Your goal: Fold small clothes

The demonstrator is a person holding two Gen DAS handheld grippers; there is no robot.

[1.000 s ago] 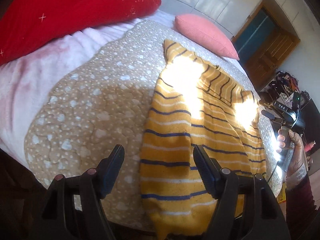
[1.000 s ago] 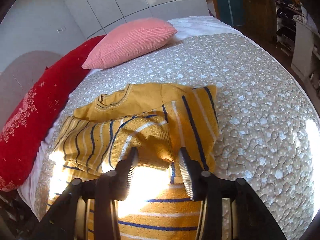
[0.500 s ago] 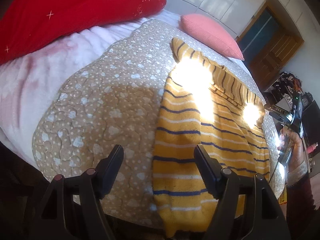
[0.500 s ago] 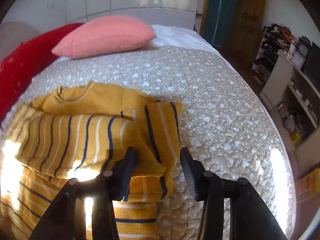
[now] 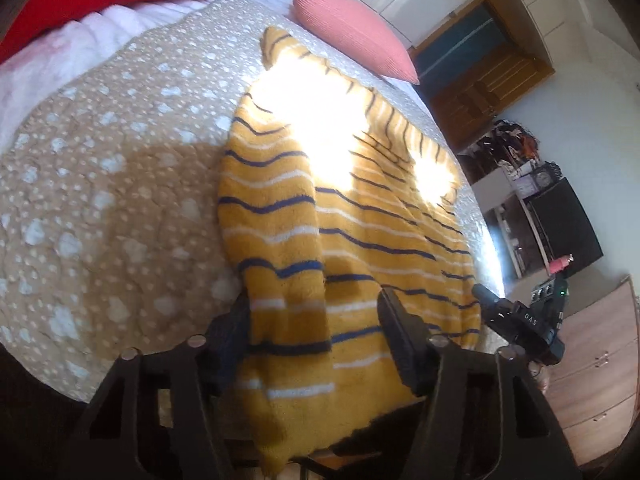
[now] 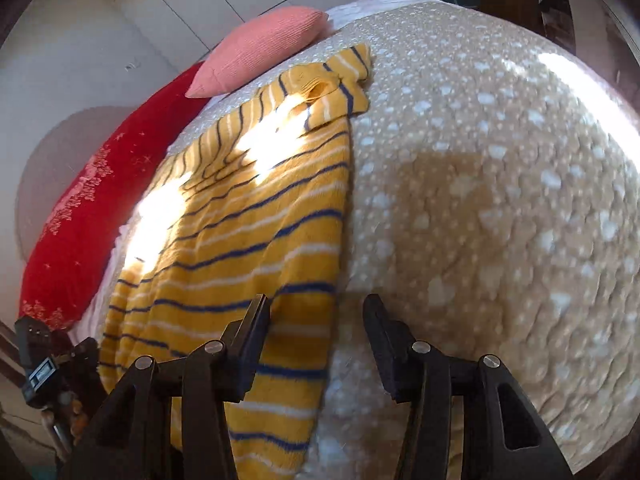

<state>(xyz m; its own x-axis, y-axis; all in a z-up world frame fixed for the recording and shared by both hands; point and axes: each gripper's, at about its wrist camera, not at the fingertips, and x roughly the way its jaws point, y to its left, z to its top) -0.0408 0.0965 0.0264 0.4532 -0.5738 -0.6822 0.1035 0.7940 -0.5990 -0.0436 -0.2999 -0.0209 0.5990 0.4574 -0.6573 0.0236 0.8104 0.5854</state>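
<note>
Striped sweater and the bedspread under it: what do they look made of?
Sweater: seems a fuzzy knit, wool or acrylic; soft nap, matte, blurred stripe edges. Bedspread: looks like quilted fabric, matte, puckered into stitched bumps, with a pale spotted print. Fibre cannot be told.

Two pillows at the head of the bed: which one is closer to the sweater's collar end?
The pink pillow. It lies right beside the collar end of the yellow striped sweater, while the red pillow runs along the bed's far side, further off.

Fuzzy knit sweater (image 5: 344, 240), quilted bedspread (image 5: 100, 200)
</note>
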